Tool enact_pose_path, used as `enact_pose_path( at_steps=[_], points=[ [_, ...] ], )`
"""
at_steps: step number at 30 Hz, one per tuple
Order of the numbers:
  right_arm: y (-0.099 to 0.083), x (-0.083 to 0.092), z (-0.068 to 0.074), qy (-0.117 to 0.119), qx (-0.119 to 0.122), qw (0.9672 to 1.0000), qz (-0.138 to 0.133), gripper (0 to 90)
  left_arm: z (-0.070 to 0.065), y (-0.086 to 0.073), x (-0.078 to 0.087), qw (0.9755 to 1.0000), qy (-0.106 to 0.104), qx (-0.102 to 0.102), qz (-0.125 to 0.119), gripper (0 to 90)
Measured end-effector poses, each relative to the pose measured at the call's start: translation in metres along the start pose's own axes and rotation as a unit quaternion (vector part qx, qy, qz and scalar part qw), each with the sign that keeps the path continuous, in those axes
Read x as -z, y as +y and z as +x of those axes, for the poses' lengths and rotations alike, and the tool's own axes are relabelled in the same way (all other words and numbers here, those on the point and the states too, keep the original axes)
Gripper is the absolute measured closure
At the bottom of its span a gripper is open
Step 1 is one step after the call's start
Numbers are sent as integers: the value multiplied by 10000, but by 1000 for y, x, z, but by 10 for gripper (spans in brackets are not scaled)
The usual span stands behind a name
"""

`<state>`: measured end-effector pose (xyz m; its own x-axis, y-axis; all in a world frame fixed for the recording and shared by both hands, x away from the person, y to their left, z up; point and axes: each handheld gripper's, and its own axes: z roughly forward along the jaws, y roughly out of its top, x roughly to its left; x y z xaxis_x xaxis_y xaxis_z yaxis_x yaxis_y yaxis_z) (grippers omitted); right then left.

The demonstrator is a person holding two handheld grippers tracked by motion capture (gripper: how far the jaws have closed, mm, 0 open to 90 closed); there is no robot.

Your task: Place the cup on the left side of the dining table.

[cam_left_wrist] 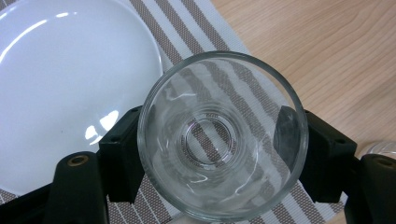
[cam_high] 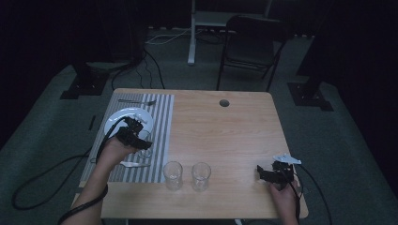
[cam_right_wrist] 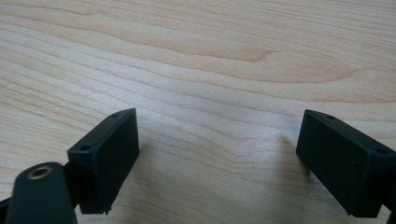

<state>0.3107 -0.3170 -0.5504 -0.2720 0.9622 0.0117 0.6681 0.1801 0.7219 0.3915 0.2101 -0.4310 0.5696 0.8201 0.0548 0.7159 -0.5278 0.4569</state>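
Right gripper (cam_high: pixel 261 174): rested at the near right corner of the surface, jaws spread wide with nothing between them; in the right gripper view only bare wood grain lay under the two black jaws.
Two spare tumblers: a clear glass (cam_high: pixel 172 175) and a second clear glass (cam_high: pixel 201 176) stood upright side by side near the front edge, apart from each other, the first just off the placemat's near right corner.
Knife (cam_high: pixel 134 164): a pale knife lay flat on the near part of the placemat, just beside the person's left hand.
Left gripper (cam_high: pixel 140 138): clamped on a glass tumbler (cam_left_wrist: pixel 223 135), one jaw pressing each side of its wall, mouth facing the camera in the left gripper view.
Held tumbler's place: over the striped placemat (cam_left_wrist: pixel 196 28), just beside the plate's right rim; whether its base touched the mat could not be told.
Plate (cam_left_wrist: pixel 60 84): white, empty, on the placemat's left half.
Fork (cam_high: pixel 137 101): lay across the far end of the placemat, beyond the plate.
Surface (cam_high: pixel 225 136): light wood, with a round cable hole (cam_high: pixel 224 102) near its far edge.
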Motion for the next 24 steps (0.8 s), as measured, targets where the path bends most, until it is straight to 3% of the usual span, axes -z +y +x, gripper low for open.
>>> enact_pose_path(
  at_steps=[4,7,10,16,20,24],
  points=[
    [0,0,0,0,1,10000,0,127,1,-4,-6,10000,36,-21,84,288],
    [0,0,0,0,1,10000,0,127,2,-6,-6,10000,0,64,9,288],
    [0,0,0,0,0,10000,0,127,1,-6,-6,10000,29,-13,0,287],
    [0,0,0,0,1,10000,0,127,2,-9,-7,10000,42,30,-80,282],
    [0,0,0,0,1,10000,0,127,3,-10,-8,9997,-55,207,-138,206],
    [0,0,0,1,0,10000,0,127,3,-11,-9,9996,-25,271,-117,202]
  ],
)
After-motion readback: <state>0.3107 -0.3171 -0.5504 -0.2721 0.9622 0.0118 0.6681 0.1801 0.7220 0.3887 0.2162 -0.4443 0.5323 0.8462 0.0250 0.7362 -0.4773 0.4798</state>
